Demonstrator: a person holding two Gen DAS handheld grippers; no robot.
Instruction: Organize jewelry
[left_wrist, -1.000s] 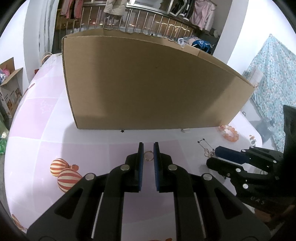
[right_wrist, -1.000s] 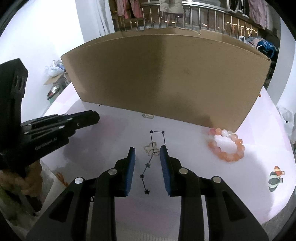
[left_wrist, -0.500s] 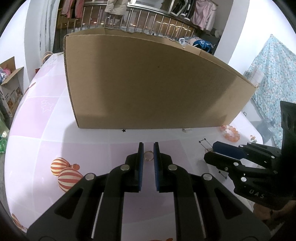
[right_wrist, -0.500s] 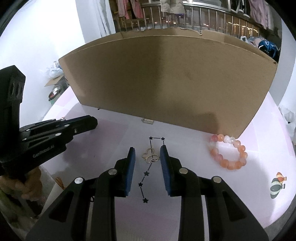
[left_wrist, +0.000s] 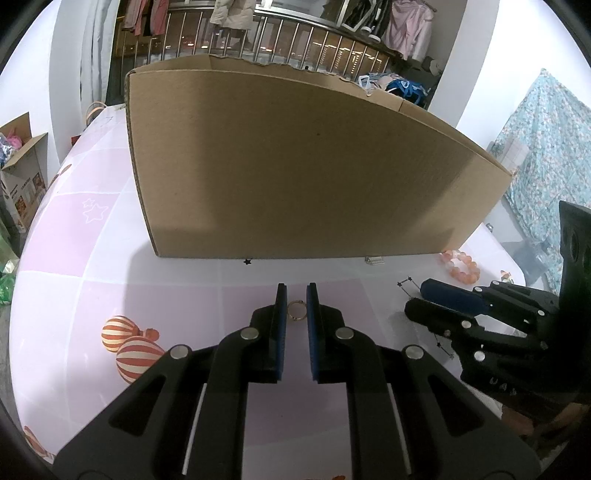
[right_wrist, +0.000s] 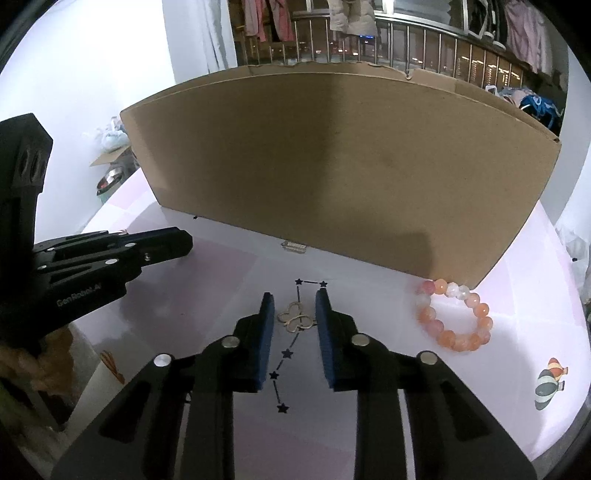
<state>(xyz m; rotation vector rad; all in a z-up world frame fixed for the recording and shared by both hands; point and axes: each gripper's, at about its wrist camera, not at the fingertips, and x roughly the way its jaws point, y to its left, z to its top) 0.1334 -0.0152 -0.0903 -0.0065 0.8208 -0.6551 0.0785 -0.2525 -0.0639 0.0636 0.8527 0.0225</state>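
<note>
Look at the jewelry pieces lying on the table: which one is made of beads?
The pink-orange bracelet by the cardboard box's right corner. The ring and butterfly piece are thin gold metal.

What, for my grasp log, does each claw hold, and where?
Left claw pinches the gold ring across its rim; right claw is closing around the butterfly charm, ungripped.

A lived-in home, in a room beside a balcony where laundry hangs.

Pink and pale garments (left_wrist: 406, 26) hang on a line above a metal-barred railing (left_wrist: 295, 44). The bench wears a glossy pink-and-white checked cover (left_wrist: 74, 240) printed with striped hot-air balloons and stars. A large plain brown cardboard box (left_wrist: 295, 166) stands on it, a floral turquoise cloth (left_wrist: 546, 147) hangs at one side, and small open cartons (left_wrist: 22, 173) sit on the floor.
</note>
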